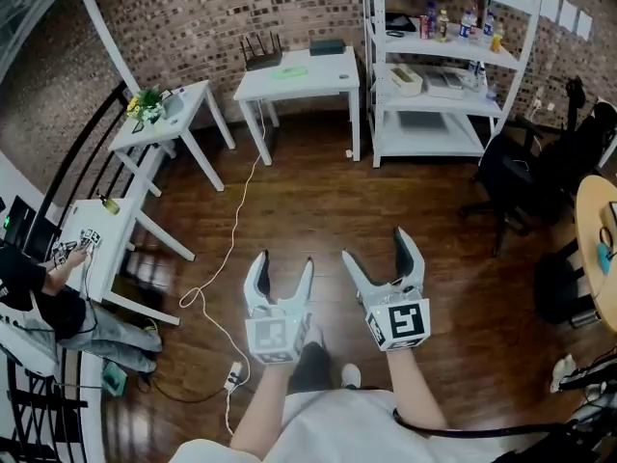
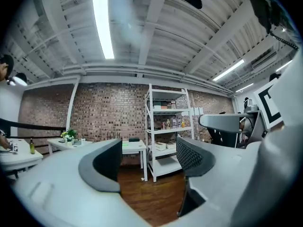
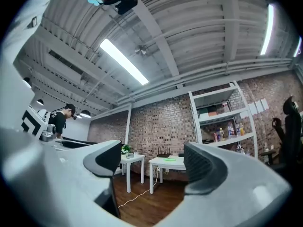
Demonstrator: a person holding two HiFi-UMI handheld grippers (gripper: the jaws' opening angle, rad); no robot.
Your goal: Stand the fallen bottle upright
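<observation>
I make out no fallen bottle in any view. Several upright bottles (image 1: 443, 22) stand on the white shelf unit (image 1: 453, 56) at the far right, and they also show as bottles (image 2: 171, 124) in the left gripper view. A small bottle (image 1: 109, 204) stands upright on the left desk. My left gripper (image 1: 283, 263) and right gripper (image 1: 376, 246) hang side by side over the wooden floor, far from all the furniture. Both are open with nothing between the jaws. The left gripper (image 2: 149, 157) points level at the shelf; the right gripper (image 3: 154, 160) points slightly upward at the white tables.
A white table (image 1: 299, 75) with a router stands at the brick wall, and a small table with a plant (image 1: 169, 114) to its left. A white cable (image 1: 231, 239) trails across the floor. A seated person (image 1: 39, 307) is at the left desk, a black office chair (image 1: 521, 177) at right.
</observation>
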